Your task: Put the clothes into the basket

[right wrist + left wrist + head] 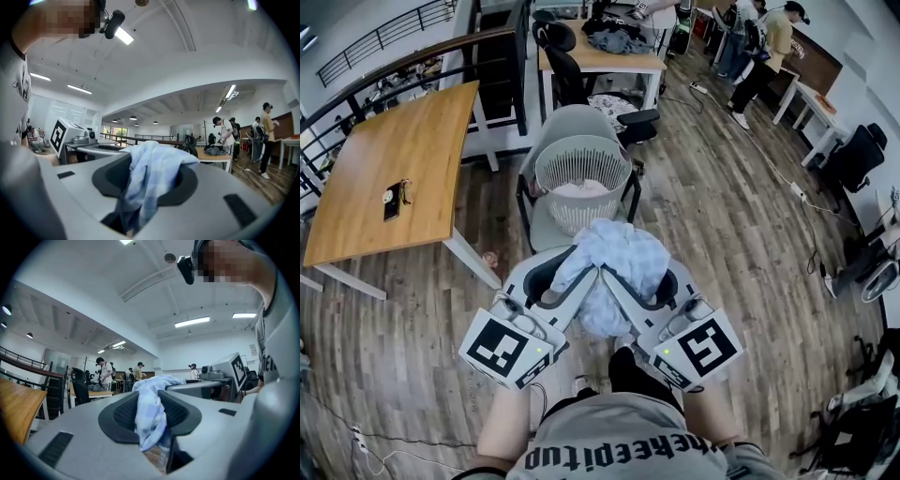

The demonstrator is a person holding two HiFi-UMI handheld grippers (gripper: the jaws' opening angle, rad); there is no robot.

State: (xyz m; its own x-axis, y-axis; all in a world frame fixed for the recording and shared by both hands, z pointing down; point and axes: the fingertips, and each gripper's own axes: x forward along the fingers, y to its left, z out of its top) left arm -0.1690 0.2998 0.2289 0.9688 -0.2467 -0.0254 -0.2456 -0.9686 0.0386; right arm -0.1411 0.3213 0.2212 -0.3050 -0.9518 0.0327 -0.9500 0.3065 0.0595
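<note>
Currently held: a pale blue checked garment [614,251], bunched into a wad and gripped from both sides; it hangs in the air just short of the basket [546,169]
Left gripper [570,279]: jaws fairly wide apart yet clamped on a thick fold of the cloth; a tail of fabric hangs below the pads
Right gripper [649,281]: jaws likewise part-open around a bulky fold, pads pressing on it; cloth spills over the top and droops beneath
Basket: white, round and slatted; it stands on the seat of a grey chair [581,120] straight ahead; a pale item [581,189] already lies inside
Surroundings: wooden table [403,159] at the left, well apart; wood floor below
Risk, early slip: each grip is on a loose, soft fold; if one side lets go first, the wad likely swings from the other gripper and drops to the floor short of the rim
Risk, snagging: the hanging tails could drape over the near wall, leaving the garment half outside
Risk, nudging: the basket only rests on the chair seat; a push from either gripper could probably slide or tip it off
Risk, clinging: fabric may stay caught on a pad at release and get dragged back out
</note>
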